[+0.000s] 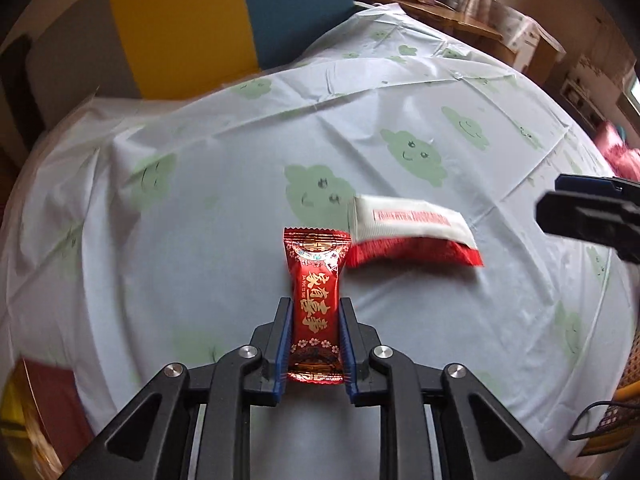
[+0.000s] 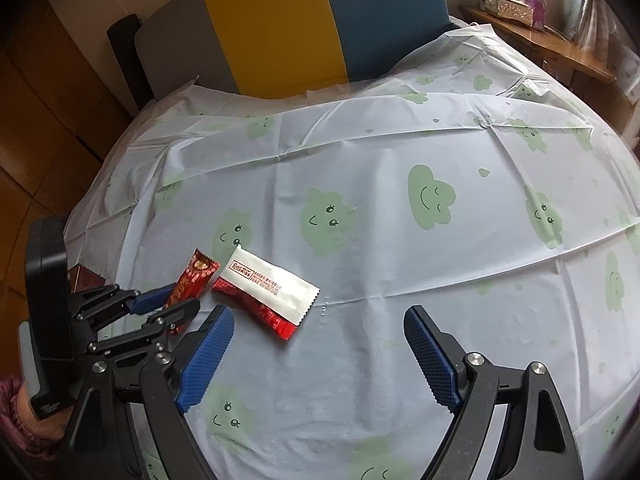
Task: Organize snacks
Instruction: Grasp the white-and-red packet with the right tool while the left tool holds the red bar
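A red candy bar in a shiny wrapper with gold characters lies lengthwise between the blue pads of my left gripper, which is shut on its lower half. The right wrist view shows the same candy bar and left gripper at the left. Just right of the candy a white packet rests on top of a red packet. From the right wrist the white packet covers most of the red one. My right gripper stands open above the cloth, nothing between its fingers.
A pale tablecloth with green cloud faces covers the table. A red and gold box sits at the near left edge. Yellow and blue panels stand behind the table. A wooden shelf with a tissue box is at the far right.
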`<state>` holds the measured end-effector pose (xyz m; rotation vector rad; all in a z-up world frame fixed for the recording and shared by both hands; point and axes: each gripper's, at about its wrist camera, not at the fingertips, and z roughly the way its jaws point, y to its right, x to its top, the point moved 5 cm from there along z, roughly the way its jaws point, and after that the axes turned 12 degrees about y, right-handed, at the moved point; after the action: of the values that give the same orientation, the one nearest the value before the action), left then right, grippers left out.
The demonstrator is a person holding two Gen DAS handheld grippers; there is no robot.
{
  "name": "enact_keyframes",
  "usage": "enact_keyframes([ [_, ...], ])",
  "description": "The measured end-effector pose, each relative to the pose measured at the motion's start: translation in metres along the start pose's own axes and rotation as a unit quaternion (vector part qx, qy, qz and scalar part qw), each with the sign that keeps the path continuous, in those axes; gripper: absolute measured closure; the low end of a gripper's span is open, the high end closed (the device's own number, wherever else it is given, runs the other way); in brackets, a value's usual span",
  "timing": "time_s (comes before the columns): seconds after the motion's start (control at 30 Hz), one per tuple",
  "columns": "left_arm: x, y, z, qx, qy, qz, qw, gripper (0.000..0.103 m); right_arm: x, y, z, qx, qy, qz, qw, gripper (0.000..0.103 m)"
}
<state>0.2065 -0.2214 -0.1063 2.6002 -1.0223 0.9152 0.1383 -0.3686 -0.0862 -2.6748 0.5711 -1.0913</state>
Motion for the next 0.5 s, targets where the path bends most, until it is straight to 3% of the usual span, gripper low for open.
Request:
enact_keyframes([
  [0.13, -0.025, -0.001, -0.02, 0.036, 0.002, -0.043, 0.9984, 0.081, -0.002, -0.003, -0.001, 0.001, 0.001, -0.01, 1.0, 0.016],
  [0.27, -0.053, 0.004, -0.044, 0.04, 0.014, -0.078, 0.996, 0.081, -0.005, -0.01, -0.001, 0.012, 0.001, -0.023, 1.0, 0.016],
  [0.5, -0.092, 0.019, -0.071, 0.053, 0.043, -0.088, 0.9938, 0.081, -0.016, -0.026, 0.006, 0.042, -0.015, -0.05, 0.998, 0.016],
])
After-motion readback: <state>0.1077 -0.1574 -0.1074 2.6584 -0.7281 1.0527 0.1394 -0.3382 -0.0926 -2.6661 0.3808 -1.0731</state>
